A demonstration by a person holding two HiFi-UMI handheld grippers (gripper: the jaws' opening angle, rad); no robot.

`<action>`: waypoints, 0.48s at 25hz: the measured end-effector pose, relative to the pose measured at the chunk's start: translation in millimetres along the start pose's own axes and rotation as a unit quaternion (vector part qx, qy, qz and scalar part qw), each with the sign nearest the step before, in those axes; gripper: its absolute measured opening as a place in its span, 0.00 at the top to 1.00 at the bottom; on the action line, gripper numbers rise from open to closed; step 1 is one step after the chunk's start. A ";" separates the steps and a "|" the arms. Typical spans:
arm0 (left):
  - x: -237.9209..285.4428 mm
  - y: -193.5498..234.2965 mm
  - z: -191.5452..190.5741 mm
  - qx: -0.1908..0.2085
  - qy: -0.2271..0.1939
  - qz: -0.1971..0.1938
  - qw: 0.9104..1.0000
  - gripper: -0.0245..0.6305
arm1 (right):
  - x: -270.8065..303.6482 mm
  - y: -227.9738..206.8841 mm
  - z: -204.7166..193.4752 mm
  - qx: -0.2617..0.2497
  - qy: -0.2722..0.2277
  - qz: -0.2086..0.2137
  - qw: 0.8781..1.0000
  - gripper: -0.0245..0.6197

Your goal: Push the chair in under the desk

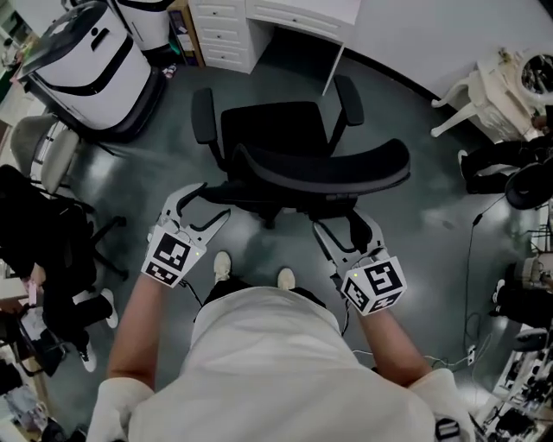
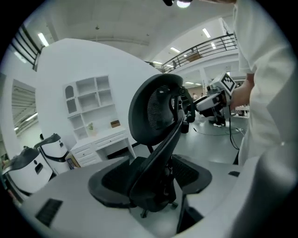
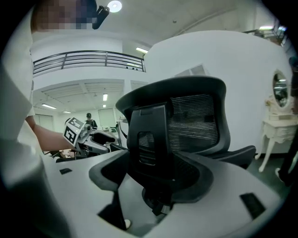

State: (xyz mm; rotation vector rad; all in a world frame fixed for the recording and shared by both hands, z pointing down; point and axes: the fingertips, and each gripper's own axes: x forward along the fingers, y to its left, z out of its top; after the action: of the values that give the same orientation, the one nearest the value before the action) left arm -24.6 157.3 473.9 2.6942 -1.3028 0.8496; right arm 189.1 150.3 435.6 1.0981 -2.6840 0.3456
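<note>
The chair [image 1: 298, 142] looked heavy yet likely to roll easily over the floor [image 1: 432, 224]. Its mesh would probably give, so the stiff rim of the backrest [image 1: 333, 173] seemed the best hold. The left gripper [image 1: 206, 203] and right gripper [image 1: 346, 229] had fingers spread wide, gripping nothing. The backrest's ends stood just ahead between them, the counter [image 1: 298, 10] beyond.
</note>
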 end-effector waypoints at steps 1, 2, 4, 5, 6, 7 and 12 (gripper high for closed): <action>3.5 0.2 -1.4 0.012 -0.001 -0.020 1.000 0.54 | 1.1 -0.5 -0.7 0.003 0.001 -0.015 1.000 0.54; 7.5 -0.6 -3.0 0.021 -0.002 -0.041 0.999 0.54 | 2.1 -1.9 -1.5 0.004 0.002 -0.030 1.000 0.54; 16.4 -1.9 -5.8 0.034 -0.005 -0.074 0.997 0.54 | 4.6 -5.4 -1.9 0.003 0.003 -0.056 0.998 0.53; 20.3 -1.9 -6.5 0.036 -0.007 -0.088 0.995 0.54 | 5.6 -6.6 -1.6 0.003 0.005 -0.066 0.998 0.52; 23.4 -1.3 -6.4 0.036 -0.011 -0.100 0.994 0.55 | 6.3 -7.5 -0.9 0.003 0.005 -0.072 0.997 0.52; 26.1 -0.4 -5.8 0.036 -0.015 -0.111 0.993 0.57 | 6.8 -8.5 0.0 0.003 0.005 -0.077 0.997 0.52; 30.4 4.4 -6.2 0.050 -0.026 -0.162 0.985 0.60 | 9.7 -8.7 0.9 0.010 -0.004 -0.093 0.996 0.52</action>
State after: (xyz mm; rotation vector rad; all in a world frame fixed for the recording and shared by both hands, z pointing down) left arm -15.5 134.2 493.1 2.9082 -0.8096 0.8290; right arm 188.4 137.6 438.7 1.3443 -2.5630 0.3368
